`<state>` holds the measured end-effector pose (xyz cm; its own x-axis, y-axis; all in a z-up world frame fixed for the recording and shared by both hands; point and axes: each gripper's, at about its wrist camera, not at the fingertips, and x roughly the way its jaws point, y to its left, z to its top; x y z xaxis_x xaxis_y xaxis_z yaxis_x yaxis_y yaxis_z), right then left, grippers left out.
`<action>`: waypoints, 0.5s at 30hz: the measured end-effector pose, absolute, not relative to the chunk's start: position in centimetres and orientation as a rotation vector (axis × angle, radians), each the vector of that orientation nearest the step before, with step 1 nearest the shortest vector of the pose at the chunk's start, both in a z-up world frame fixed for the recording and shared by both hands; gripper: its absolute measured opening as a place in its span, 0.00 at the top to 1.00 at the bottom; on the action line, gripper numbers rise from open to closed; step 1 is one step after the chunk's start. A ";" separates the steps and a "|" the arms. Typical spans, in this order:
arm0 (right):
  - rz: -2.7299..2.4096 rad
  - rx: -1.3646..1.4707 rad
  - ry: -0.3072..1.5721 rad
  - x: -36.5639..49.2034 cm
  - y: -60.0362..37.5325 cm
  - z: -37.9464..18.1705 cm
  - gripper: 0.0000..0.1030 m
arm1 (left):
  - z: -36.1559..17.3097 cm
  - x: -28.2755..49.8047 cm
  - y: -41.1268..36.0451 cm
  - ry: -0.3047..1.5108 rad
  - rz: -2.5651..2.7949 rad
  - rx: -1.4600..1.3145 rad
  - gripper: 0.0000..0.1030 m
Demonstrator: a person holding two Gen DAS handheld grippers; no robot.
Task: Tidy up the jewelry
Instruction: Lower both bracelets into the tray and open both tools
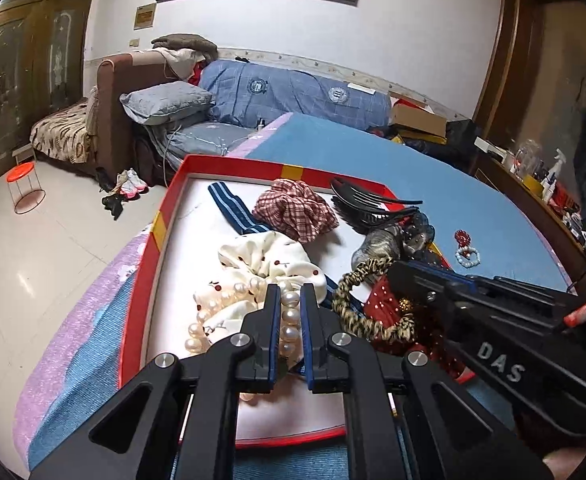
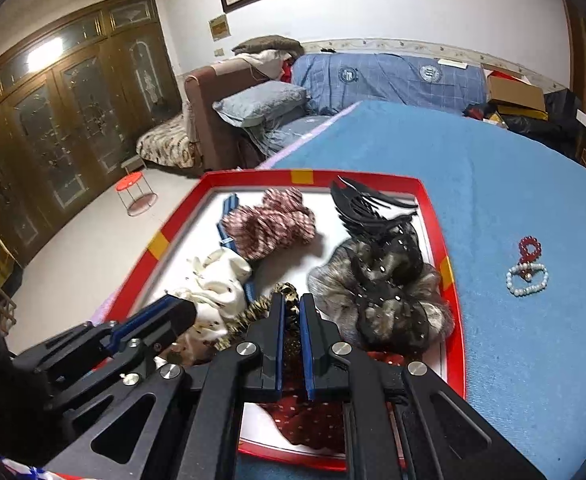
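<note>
A red-rimmed box with a white floor lies on the blue bedspread. It holds scrunchies, hair clips and a pearl strand draped over a cream cherry-print scrunchie. My left gripper hangs shut just above that strand, and some pearls show through the slit between its fingers. My right gripper is shut over a leopard-print scrunchie that lies on a red dotted cloth. Whether either gripper touches what is under it I cannot tell. A red bead bracelet and a white bead bracelet lie outside the box on the right.
Inside the box are also a red checked scrunchie, a blue striped band, black hair clips and a grey-black gauze scrunchie. A sofa with pillows and a quilt stands behind. At the right edge a cluttered side table is in view.
</note>
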<state>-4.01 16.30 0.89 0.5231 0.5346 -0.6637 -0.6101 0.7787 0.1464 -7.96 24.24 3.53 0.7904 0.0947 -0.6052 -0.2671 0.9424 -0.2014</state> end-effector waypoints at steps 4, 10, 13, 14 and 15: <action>0.680 -0.082 0.788 -3.4 15.6 0.4 0.91 | 3.3 -7.9 24.2 0.644 0.191 -0.289 0.91; 0.696 -0.050 0.796 -3.5 14.2 0.9 0.79 | 3.2 -7.9 24.2 0.652 0.185 -0.292 0.91; 0.705 -0.042 0.787 -3.8 13.7 1.4 0.77 | 3.3 -8.0 23.9 0.649 0.185 -0.284 0.90; 0.707 -0.040 0.785 -3.9 13.6 1.5 0.77 | 3.4 -8.1 23.8 0.647 0.180 -0.283 0.88; 0.710 -0.037 0.783 -4.0 13.5 1.7 0.77 | 3.5 -8.1 23.7 0.644 0.179 -0.282 0.86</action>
